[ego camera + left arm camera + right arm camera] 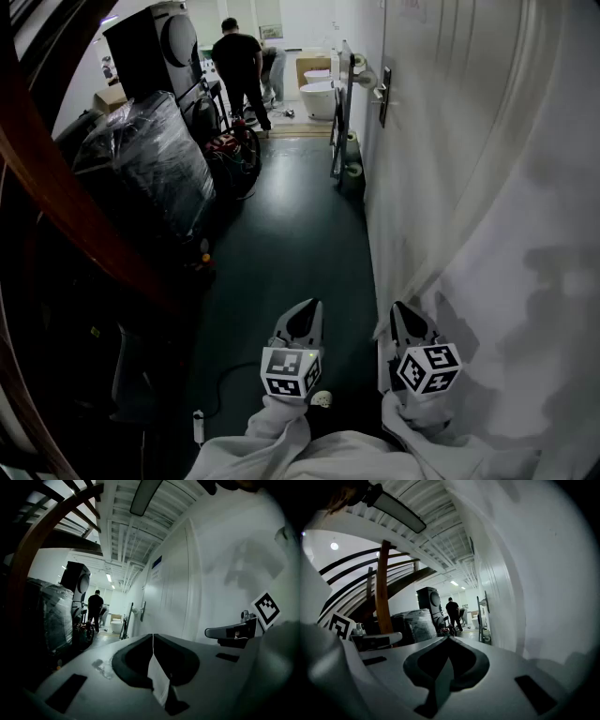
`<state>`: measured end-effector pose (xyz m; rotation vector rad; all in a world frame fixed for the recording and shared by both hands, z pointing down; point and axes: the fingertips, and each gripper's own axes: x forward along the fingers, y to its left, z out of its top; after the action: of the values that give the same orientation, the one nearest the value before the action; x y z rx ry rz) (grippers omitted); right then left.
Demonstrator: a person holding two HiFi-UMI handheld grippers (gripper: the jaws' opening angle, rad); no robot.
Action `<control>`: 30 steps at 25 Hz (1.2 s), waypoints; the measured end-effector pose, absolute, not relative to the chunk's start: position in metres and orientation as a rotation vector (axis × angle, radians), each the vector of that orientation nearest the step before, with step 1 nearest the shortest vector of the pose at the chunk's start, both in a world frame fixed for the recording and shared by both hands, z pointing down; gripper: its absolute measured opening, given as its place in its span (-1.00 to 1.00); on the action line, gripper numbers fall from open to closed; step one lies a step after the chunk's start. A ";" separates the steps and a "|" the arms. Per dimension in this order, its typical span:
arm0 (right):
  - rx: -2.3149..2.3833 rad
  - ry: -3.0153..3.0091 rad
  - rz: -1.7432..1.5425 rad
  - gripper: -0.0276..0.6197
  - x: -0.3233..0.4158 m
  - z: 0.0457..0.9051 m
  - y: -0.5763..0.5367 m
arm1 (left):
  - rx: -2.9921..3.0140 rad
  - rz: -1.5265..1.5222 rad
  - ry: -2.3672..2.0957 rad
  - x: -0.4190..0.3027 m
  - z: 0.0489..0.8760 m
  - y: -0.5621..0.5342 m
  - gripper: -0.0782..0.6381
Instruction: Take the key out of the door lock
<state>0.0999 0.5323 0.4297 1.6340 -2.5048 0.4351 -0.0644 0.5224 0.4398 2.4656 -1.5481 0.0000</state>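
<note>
While both grippers hang low over the dark floor (pixel 291 234), I log left gripper (pixel 307 307) and right gripper (pixel 404 311) jaws pressed together, empty. The door handle (pixel 382 94) is well ahead on the white wall (pixel 441 141); key too small to discern.

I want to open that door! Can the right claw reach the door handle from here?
Probably not yet. The right claw is shut, low beside the white wall, and the door handle sits far ahead along it. The floor between looks mostly free to walk.
</note>
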 end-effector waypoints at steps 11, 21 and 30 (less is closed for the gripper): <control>1.656 -2.485 0.409 -0.76 0.104 0.428 0.517 | 2.469 0.033 -1.520 -0.059 0.444 0.504 -0.73; 1.645 -2.469 0.390 -0.75 0.092 0.430 0.508 | 2.442 0.051 -1.504 -0.078 0.453 0.500 -0.74; 1.643 -2.446 0.431 -0.76 0.090 0.442 0.489 | 2.428 0.083 -1.487 -0.084 0.465 0.484 -0.74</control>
<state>0.0902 0.4893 0.4422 1.6430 -2.4456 0.4315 -0.0844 0.4835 0.4648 2.4283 -1.4871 0.0832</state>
